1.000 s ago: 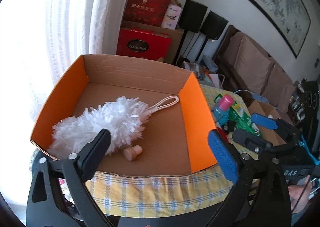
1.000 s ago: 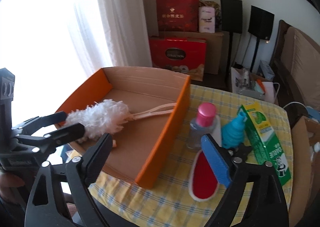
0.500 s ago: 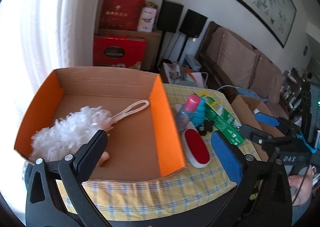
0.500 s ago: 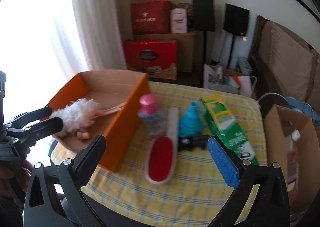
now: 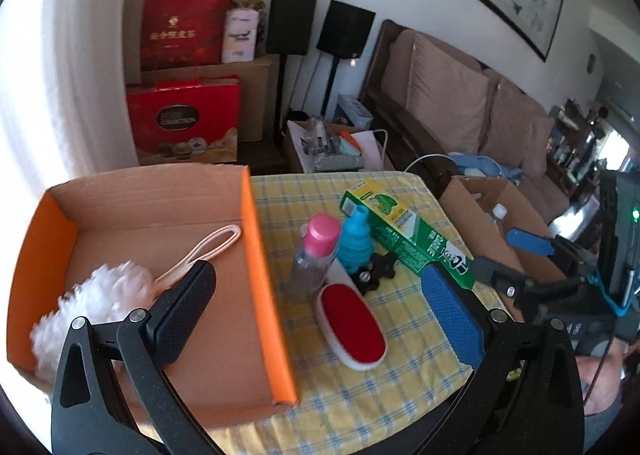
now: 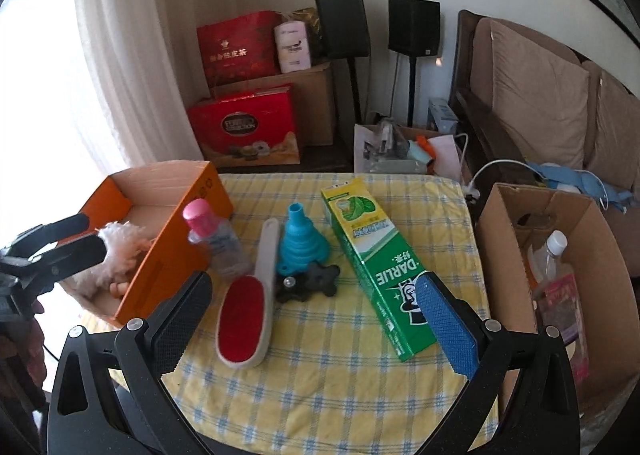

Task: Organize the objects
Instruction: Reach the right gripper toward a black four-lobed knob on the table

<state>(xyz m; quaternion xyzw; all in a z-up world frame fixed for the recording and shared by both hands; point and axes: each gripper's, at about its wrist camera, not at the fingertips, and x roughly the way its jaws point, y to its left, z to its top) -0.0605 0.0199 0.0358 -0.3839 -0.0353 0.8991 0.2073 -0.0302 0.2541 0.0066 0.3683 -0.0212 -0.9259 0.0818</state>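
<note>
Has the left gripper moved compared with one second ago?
Yes. The left gripper has swung right: it framed the orange box before, and now it straddles the box's right wall and the lint brush.

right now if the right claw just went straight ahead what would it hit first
Most likely the red lint brush, which lies on the tablecloth between the open right claw fingers; the black knob sits just beyond it. Depth is hard to judge through the fisheye.

The duster (image 6: 120,245) was mostly hidden behind the orange box (image 6: 172,255) wall in the right wrist view, and its head (image 5: 92,303) was blurred and partly covered by a gripper finger in the left. The bottle's (image 6: 218,239) label was too small to read. A small peach-coloured thing (image 6: 119,287) beside the duster could not be identified.
</note>
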